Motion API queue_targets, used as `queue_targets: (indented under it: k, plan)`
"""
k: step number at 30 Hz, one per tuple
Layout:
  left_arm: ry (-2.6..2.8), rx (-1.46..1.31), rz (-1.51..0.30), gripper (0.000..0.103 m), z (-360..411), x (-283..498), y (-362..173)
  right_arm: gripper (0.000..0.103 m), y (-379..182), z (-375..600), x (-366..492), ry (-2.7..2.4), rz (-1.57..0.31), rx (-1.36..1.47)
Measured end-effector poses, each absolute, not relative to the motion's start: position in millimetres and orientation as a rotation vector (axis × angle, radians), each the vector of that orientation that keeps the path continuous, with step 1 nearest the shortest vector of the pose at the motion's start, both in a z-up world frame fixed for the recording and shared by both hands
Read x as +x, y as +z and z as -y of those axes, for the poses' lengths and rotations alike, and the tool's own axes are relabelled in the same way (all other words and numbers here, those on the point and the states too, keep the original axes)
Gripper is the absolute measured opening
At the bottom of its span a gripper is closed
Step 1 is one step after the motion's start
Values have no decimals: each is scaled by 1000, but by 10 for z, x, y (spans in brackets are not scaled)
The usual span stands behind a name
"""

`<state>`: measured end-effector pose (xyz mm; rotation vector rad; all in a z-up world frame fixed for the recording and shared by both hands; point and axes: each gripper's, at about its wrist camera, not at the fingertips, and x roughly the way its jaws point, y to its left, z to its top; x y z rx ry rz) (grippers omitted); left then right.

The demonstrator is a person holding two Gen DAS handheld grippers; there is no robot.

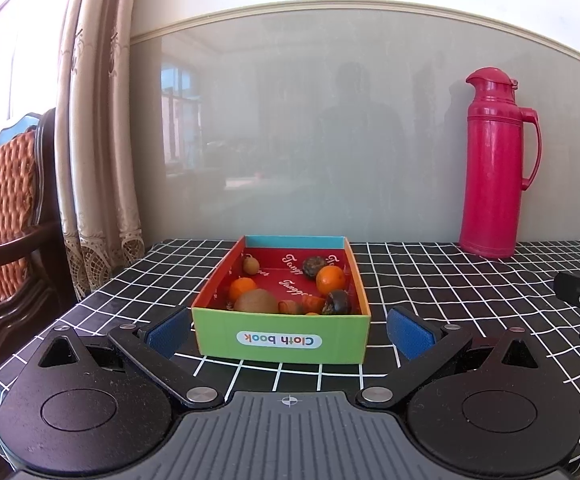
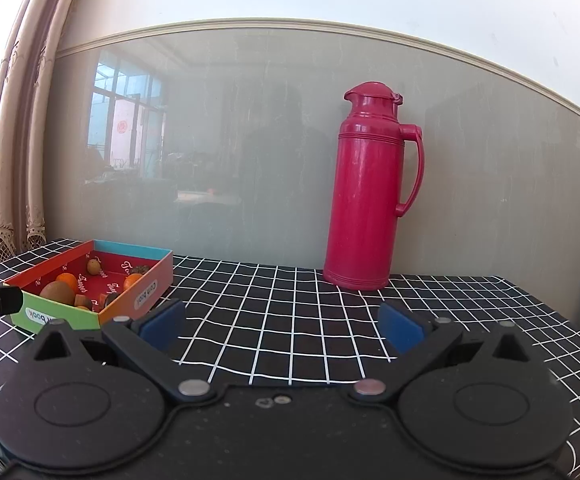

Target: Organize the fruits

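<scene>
Fruits heaped in an open cardboard box [image 1: 282,340], green front panel lettered "Cloth book" upside down, red lining inside. Within the box, seen from the left wrist: a brown kiwi [image 1: 256,301] at 7 o'clock, a small orange [image 1: 240,287] just behind it, a larger orange [image 1: 330,279] at 3 o'clock, a dark round fruit [image 1: 338,303] at 5 o'clock touching the front wall, another dark wrinkled one [image 1: 315,266] at 1 o'clock, a small tan fruit [image 1: 251,265] at 11 o'clock. Between kiwi and dark fruit, some small reddish-orange pieces, possibly more fruit, too crowded to name.

Box resting on a counter [image 1: 450,280] covered in black cloth with a white grid. Left hand-held gripper [image 1: 290,330] straddling the box's near end, blue pads spread wide, one on each side of the green panel, holding nothing; whether touching the box, cannot tell. Right hand-held gripper [image 2: 282,322] well apart at 3 o'clock of the box, jaws likewise spread and empty, over bare cloth. Pink thermos flask [image 2: 374,188] upright at the counter's back edge, against a glossy grey wall panel. Curtain [image 1: 90,140] and wooden chair [image 1: 6,220] at 9 o'clock beyond the counter.
</scene>
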<state>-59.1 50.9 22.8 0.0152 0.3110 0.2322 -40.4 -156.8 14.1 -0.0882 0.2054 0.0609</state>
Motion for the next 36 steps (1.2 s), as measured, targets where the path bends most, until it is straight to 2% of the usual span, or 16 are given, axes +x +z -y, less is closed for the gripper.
queue_targets:
  k: [36]
  plan:
    - [228, 5, -281, 103, -499, -626, 236, 103, 136, 1566, -403, 62, -206, -91]
